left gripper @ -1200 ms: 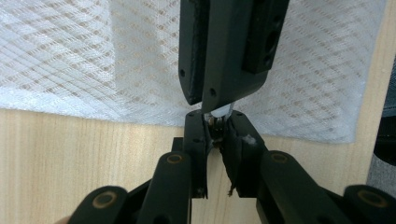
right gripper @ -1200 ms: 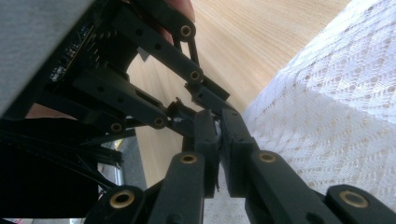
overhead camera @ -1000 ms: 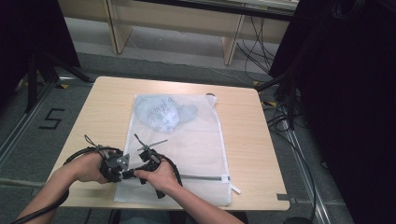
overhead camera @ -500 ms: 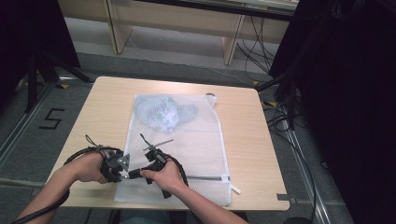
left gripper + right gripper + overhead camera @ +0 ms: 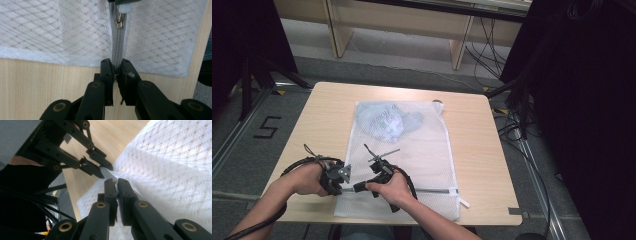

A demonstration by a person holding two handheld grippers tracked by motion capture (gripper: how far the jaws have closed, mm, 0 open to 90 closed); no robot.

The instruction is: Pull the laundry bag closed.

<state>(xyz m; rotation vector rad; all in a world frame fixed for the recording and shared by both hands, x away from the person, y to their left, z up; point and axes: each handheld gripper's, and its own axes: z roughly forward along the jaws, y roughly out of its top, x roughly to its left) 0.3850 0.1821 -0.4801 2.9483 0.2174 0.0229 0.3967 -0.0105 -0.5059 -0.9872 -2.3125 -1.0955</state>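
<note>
Your left gripper (image 5: 116, 71) has its fingers (image 5: 106, 72) clenched on the end of the grey zipper (image 5: 117, 47), right at the edge of the mesh bag (image 5: 62, 32) where it meets the bare bench (image 5: 45, 82). Just ahead of those fingers the metal slider (image 5: 120, 22) sits on the zipper, its pull running up into a black tool at the top of the left gripper view.

Your right gripper (image 5: 117, 188) has its fingers (image 5: 125, 192) pressed nearly together on something small and metallic, probably the slider's pull, though the right gripper view is too tight to be sure. The left gripper's fingers (image 5: 96, 166) show just beyond, pinching the zipper end (image 5: 107, 175).

From above, your two hands meet at the bag's near left corner, left gripper (image 5: 343, 181) and right gripper (image 5: 357, 188) almost touching. The zipper (image 5: 432, 190) runs rightward along the bag's near edge. The bag (image 5: 422, 150) lies flat down the middle of the bench (image 5: 322, 115), with a pale blue garment (image 5: 387, 121) bunched inside its far end.
</note>
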